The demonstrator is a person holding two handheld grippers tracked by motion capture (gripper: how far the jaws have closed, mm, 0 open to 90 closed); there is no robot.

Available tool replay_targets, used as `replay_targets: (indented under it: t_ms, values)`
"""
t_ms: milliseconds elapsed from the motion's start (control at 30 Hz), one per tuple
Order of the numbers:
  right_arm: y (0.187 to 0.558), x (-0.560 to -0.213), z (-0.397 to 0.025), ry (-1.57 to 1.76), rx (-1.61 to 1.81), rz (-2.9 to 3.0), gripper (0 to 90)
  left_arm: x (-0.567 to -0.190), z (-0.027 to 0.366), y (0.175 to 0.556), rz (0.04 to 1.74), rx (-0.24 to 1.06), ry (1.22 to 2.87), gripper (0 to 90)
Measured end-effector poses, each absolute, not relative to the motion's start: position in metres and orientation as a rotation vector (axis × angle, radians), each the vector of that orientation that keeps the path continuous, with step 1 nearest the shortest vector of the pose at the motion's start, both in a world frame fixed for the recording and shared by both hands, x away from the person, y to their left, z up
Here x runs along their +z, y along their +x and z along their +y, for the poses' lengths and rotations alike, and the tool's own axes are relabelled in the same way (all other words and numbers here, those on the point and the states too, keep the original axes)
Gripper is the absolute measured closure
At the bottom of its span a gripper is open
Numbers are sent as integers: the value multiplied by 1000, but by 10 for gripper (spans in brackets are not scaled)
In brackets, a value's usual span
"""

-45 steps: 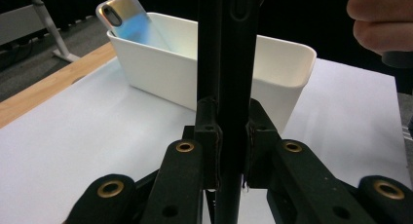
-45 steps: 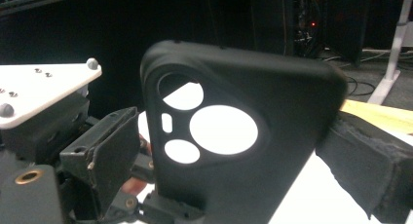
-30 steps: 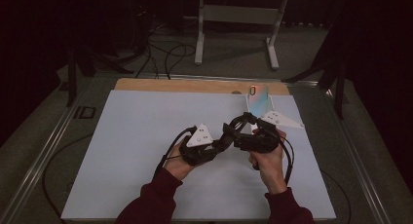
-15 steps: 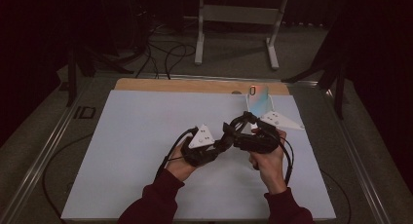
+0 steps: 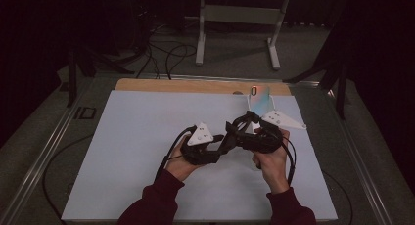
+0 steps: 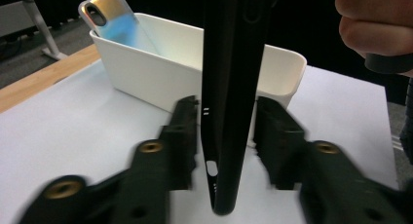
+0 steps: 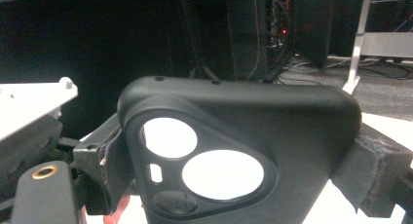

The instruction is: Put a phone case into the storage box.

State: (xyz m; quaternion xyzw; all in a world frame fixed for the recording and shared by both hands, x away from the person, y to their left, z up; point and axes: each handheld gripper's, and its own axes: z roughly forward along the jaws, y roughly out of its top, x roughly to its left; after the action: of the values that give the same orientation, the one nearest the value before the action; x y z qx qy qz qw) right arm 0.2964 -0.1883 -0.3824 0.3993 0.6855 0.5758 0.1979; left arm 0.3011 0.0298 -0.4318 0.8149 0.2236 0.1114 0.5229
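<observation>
A black phone case [image 7: 234, 151] with a triangular camera cutout stands upright between my right gripper's [image 7: 234, 160] jaws, which are shut on its two sides. In the left gripper view the same case [image 6: 229, 87] shows edge-on between my left gripper's [image 6: 226, 136] jaws. Those jaws straddle it with a thin gap on the left side, and they are blurred. In the high view both grippers meet over the mat's right half, the left gripper [image 5: 222, 139] pointing right at the case [image 5: 235, 132] and the right gripper [image 5: 244, 124] beside it.
A white plastic bin [image 6: 160, 83] stands just beyond the case, with a phone [image 6: 109, 17] with a shiny blue-gold back leaning inside it. That phone [image 5: 259, 99] is near the mat's far right edge. A white mat [image 5: 137, 151] covers the table, and a wooden strip [image 5: 171, 85] runs along the back.
</observation>
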Motion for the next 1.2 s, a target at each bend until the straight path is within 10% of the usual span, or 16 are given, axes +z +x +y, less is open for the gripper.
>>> replay_targets:
  t_ms: [267, 1200]
  values:
    - [301, -381, -192, 1122, 1592, 1915, 135, -429, 43, 306, 669, 369, 1924, 145]
    - [319, -369, -205, 1123, 1546, 1881, 134, -440, 112, 304, 814, 438, 1974, 0]
